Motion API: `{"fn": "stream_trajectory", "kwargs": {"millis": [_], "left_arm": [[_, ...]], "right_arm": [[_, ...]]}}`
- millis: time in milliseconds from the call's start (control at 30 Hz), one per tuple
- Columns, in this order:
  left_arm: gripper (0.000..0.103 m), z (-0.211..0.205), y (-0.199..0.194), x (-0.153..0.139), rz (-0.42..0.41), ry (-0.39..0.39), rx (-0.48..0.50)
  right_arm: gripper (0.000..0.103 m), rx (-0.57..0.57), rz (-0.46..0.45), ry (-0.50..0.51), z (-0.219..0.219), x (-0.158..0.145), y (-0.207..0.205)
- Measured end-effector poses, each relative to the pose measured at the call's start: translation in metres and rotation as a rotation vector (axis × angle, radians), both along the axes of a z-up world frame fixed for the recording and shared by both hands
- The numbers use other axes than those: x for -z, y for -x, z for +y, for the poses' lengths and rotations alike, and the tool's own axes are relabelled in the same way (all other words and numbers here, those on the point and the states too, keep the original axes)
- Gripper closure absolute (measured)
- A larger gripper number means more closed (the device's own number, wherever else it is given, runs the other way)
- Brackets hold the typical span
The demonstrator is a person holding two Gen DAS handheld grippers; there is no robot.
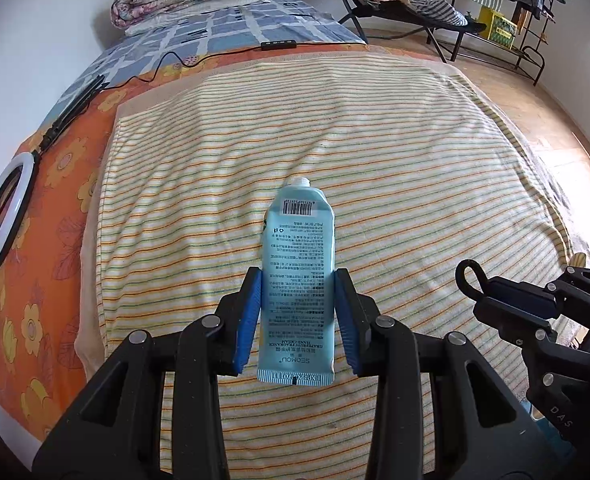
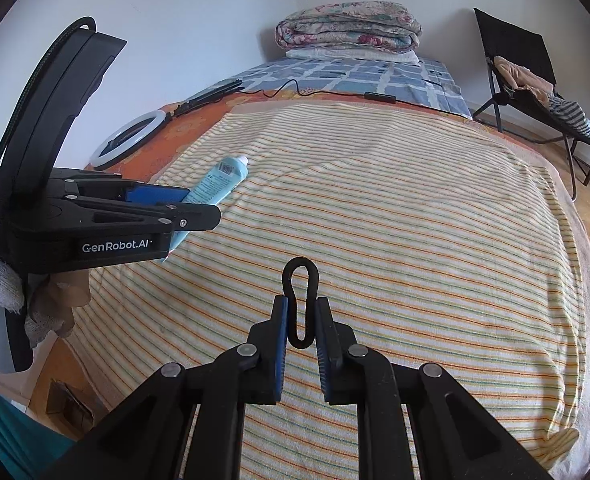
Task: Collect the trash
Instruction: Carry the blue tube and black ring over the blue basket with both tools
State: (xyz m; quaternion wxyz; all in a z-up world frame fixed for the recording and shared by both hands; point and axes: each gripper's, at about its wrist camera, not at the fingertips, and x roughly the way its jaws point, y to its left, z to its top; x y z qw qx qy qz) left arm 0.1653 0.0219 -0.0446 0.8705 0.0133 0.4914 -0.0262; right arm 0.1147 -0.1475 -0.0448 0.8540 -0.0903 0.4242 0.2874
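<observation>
Hand cream tube, pale blue with its nozzle pointing away, sits at the centre of the left wrist view, clamped between the blue pads of the left gripper above the striped towel on the bed. Lower centre of the right wrist view, the right gripper is clenched on a black cord loop. Upper left of that view, a ring light lies on the orange sheet.

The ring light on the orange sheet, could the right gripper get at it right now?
Probably not. The right gripper is shut on a black loop, so its jaws are occupied, and the left gripper holding the blue tube sits between it and the ring light.
</observation>
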Motion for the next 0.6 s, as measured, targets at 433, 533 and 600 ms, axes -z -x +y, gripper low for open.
{"fn": "stream_trajectory", "kwargs": {"millis": [433,533,600], "left_arm": [[0.067,-0.025,0.062,-0.023,-0.039,0.015,0.036],[0.067,-0.032,0.081,-0.027,-0.049,0.012,0.047],[0.067,-0.035,0.093,-0.030,-0.053,0.019,0.050]], "right_arm": [[0.092,0.007,-0.025,-0.019,-0.021,-0.019,0.038],[0.092,0.010,-0.022,-0.027,-0.028,-0.021,0.049],[0.092,0.012,-0.021,-0.032,-0.034,-0.022,0.057]]}}
